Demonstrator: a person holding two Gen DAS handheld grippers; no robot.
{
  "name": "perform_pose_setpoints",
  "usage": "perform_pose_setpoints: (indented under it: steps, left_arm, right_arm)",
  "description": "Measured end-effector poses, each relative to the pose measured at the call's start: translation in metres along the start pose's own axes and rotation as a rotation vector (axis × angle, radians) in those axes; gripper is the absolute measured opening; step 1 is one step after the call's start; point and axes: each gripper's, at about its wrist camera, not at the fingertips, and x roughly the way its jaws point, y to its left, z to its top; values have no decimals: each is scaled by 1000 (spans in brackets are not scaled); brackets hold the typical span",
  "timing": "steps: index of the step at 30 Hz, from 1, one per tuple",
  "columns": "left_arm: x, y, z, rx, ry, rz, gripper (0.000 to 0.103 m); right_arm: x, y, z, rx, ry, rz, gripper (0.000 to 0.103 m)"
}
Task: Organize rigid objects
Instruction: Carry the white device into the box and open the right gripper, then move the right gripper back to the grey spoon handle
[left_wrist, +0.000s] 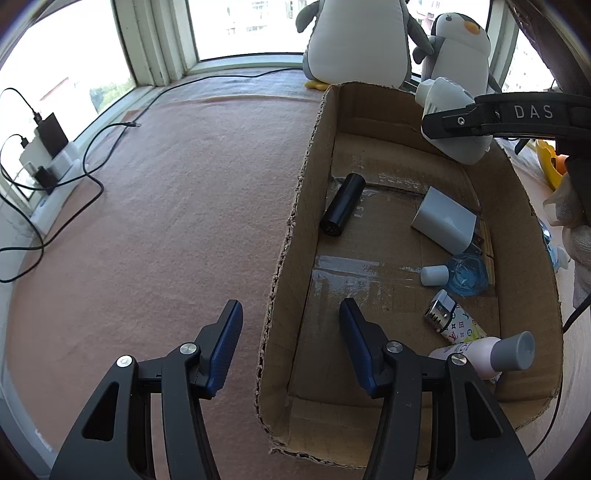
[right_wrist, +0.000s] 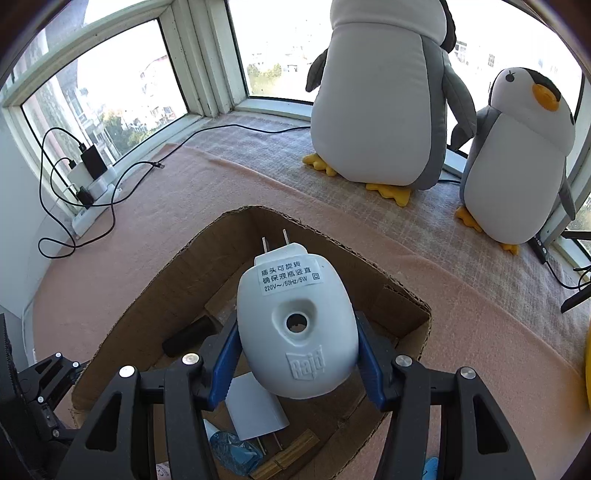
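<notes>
My right gripper (right_wrist: 295, 354) is shut on a white plug-in Raid device (right_wrist: 295, 325) and holds it above the open cardboard box (right_wrist: 155, 288). In the left wrist view the same device (left_wrist: 448, 118) hangs over the far right corner of the box (left_wrist: 299, 229), held by the right gripper (left_wrist: 465, 122). My left gripper (left_wrist: 291, 321) is open and empty, straddling the box's left wall. Inside the box lie a black cylinder (left_wrist: 341, 208), a white adapter (left_wrist: 443, 219), a small blue bottle (left_wrist: 458, 275), a patterned lighter (left_wrist: 454, 319) and a pink bottle with grey cap (left_wrist: 491, 354).
Two plush penguins (right_wrist: 376, 92) (right_wrist: 517, 155) stand at the window behind the box. A power strip with chargers (right_wrist: 92, 177) and black cables (left_wrist: 88, 166) lies at the far left. The box sits on a pink blanket (left_wrist: 166, 221).
</notes>
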Motion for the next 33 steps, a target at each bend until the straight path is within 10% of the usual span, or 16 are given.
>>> perform_pose_setpoints:
  steps: [15,33]
  left_arm:
    - [1,3,1,-6,3,-12,54]
    - [2,4,1,-9,1,-24,54]
  right_arm:
    - [27,8,13,-34,46,-12,55]
    - [-32,1,3,6,-22,-8,66]
